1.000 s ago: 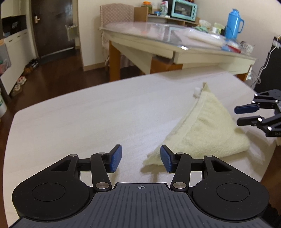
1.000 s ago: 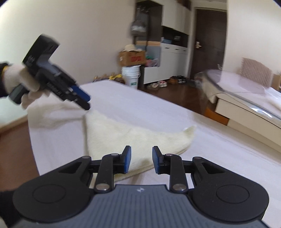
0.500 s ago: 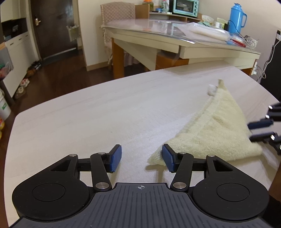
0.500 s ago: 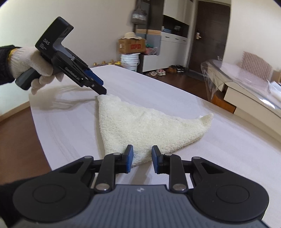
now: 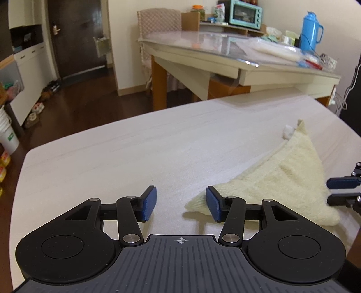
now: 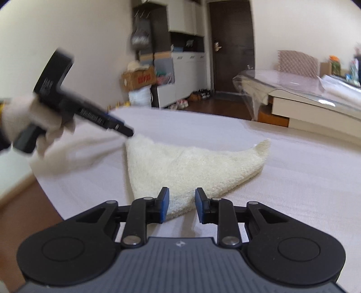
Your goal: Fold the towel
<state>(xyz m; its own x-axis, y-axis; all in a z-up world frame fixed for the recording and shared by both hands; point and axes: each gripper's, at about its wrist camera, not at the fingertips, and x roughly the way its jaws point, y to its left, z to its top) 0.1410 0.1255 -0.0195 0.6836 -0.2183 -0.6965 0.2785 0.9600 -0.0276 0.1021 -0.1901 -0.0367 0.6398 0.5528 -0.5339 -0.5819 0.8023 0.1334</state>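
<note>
A cream towel (image 5: 282, 180) folded into a triangle lies flat on the white table (image 5: 112, 157). My left gripper (image 5: 180, 206) hovers at the towel's near-left corner, whose tip reaches just inside the right pad; its jaws are closing and the pads do not press the cloth. In the right wrist view a gloved hand (image 6: 27, 117) holds this left gripper (image 6: 128, 133) at the towel's (image 6: 180, 162) far-left corner. My right gripper (image 6: 181, 206) straddles the towel's nearest corner, jaws opening, pads clear of the cloth. The right gripper (image 5: 330, 191) also shows at the left wrist view's right edge.
The white table's edge (image 6: 45, 187) runs close on the left, with wooden floor below. Behind stands a glass-topped dining table (image 5: 203, 45) with a blue thermos (image 5: 311, 31) and a teal toaster oven (image 5: 246, 12). A cardboard box (image 6: 138, 77) and cabinets line the far wall.
My right gripper has rolled level and drifted along the towel's near edge, so its corner now sits between the fingers. The left gripper has hardly moved.
</note>
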